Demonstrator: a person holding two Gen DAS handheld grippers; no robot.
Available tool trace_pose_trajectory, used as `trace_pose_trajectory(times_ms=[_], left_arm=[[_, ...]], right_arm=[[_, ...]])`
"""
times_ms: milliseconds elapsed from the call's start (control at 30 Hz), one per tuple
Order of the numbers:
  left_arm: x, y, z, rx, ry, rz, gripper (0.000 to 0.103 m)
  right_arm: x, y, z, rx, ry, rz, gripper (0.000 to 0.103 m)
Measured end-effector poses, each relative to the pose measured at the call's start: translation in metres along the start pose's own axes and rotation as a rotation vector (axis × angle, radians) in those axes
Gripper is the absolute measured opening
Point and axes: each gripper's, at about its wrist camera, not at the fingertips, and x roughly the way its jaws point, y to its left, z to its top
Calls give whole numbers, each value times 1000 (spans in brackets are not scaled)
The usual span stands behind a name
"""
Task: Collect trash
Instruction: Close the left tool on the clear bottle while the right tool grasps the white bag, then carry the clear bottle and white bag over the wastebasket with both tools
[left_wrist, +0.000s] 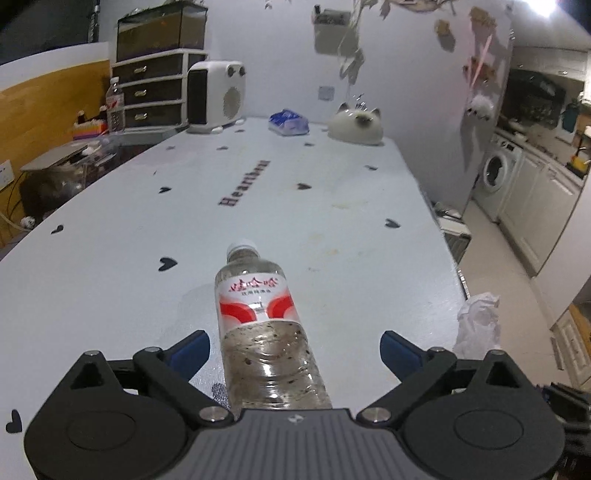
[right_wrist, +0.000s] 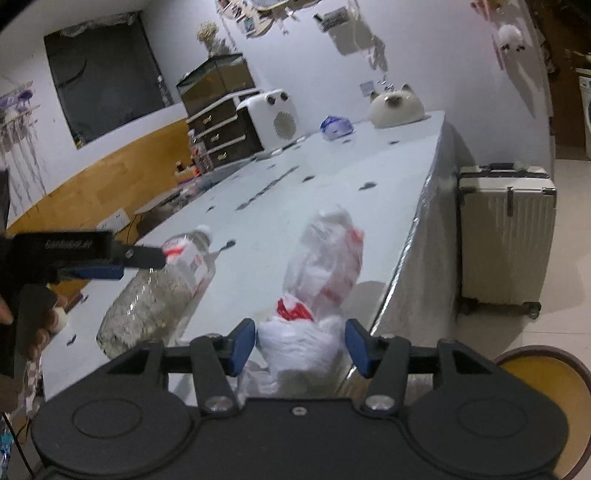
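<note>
Item 1 — plastic bottle (left_wrist: 258, 325): lies on its side, lower centre of the left wrist view, cap pointing away toward the table's far end. It's between the fingers of your left gripper (left_wrist: 295, 350), jaws spread wide, blue pads clear of the bottle on both sides. Nothing gripped yet.

Item 2 — white plastic bag (right_wrist: 314, 295), crumpled, red print: lower centre of the right wrist view, near the table (left_wrist: 351, 229) edge. Your right gripper (right_wrist: 301, 350) is abt half spread; bag sits between the pads. Left pad looks v. close to the film, right pad shows a gap — can't tell if either actually presses; reads as not gripped.

Item 3 — suitcase (right_wrist: 506, 236), right of frame, on the floor beside the table. Not trash.

Handling notes, judged:
- Bottle: centre it btwn pads before closing; grip the mid-body at the label. Round and smooth, so likely to roll or squirt out if you close off-centre.
- Bag: push deeper in so pads catch bunched film, not a loose flap.
- Bag's near the edge — don't nudge it off.
</note>
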Motion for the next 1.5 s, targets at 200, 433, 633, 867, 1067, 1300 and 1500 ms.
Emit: trace_pose_trajectory(times_ms=[200,433,633,867,1067,1300,1500], left_arm=[[11,6,-3,-39,38,67,90],[17,1,-10,-25,90,81,80],[20,-4,-13,17,96,94,64],[2,-9,-16,55,24,76,62],[-21,-23,-13,81,-59,30,60],[-42,-46,-16,109,-131,-25,60],[-59,-76,-19,132,-190,-79,60]], right_arm=[[2,3,-5,-27,19,-11,50],[-2,4,-6,-50,22,2,49],[-5,6,-4,-76,17,-1,49],[-15,1,8,-67,-26,-4,48],[-33,-2,16,-74,-81,-9,48],[-60,-7,21,-79,-134,-35,48],[-88,-17,19,-85,-181,-72,48]])
